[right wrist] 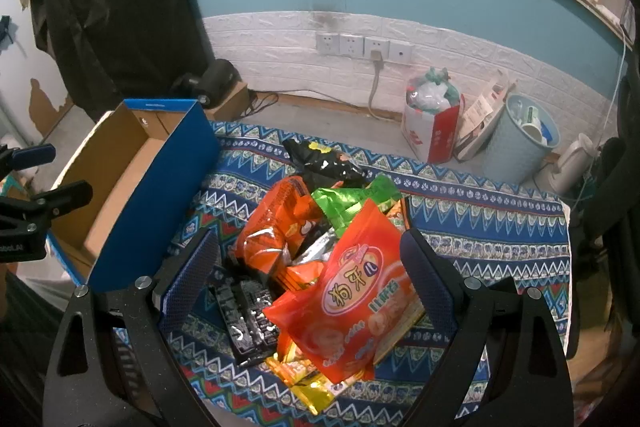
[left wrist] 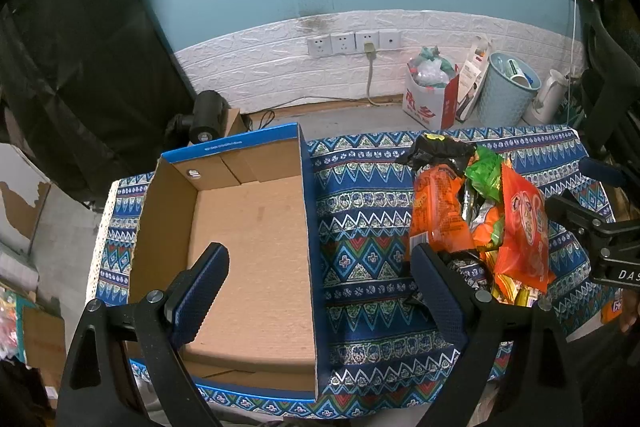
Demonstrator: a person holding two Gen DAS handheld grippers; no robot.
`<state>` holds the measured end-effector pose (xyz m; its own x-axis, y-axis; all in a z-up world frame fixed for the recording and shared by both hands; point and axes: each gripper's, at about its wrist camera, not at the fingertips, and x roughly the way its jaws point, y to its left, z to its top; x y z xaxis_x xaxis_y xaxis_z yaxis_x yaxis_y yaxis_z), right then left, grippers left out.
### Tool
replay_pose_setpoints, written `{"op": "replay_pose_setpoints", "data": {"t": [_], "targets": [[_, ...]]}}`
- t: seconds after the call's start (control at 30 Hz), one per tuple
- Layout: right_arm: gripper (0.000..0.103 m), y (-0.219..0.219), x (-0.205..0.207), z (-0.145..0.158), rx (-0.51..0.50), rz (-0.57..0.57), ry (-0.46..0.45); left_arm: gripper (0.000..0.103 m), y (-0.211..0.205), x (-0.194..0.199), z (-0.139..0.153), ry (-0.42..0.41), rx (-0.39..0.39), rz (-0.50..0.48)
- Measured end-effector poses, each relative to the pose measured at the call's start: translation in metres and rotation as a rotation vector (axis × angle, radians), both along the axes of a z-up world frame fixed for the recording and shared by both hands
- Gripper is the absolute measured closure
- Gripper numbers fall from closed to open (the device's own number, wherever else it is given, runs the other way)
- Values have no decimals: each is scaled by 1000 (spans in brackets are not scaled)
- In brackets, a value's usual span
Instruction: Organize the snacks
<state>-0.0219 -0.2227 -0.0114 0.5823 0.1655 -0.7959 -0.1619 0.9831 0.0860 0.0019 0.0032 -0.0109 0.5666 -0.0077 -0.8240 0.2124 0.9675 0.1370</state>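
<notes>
A heap of snack packets (right wrist: 320, 259) lies on the patterned cloth: a big orange-red bag (right wrist: 352, 299) on top, another orange packet (right wrist: 276, 227), a green one (right wrist: 352, 203), black ones (right wrist: 324, 159) and gold wrappers. An empty cardboard box (left wrist: 248, 255) with blue outer walls stands left of the heap. My left gripper (left wrist: 320, 267) is open, one finger over the box floor, the other beside the orange packet (left wrist: 436, 211). My right gripper (right wrist: 308, 259) is open, hovering over the heap with the packets between its fingers. The right gripper (left wrist: 600, 227) shows at the left view's right edge.
The blue patterned cloth (right wrist: 480, 227) covers the table. Behind it on the floor stand a red-and-white bag (right wrist: 432, 123), a pale blue bin (right wrist: 520, 139) and a white kettle (right wrist: 572, 163). Wall sockets (right wrist: 360, 45) with a plugged cable sit on the white brick panel.
</notes>
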Motion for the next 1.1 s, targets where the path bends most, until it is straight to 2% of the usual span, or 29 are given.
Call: {"op": "replay_pose_setpoints", "data": {"t": [1.1], "targets": [[12, 1, 2, -2, -5, -10, 19, 10, -3, -3, -4, 6, 9, -7]]}}
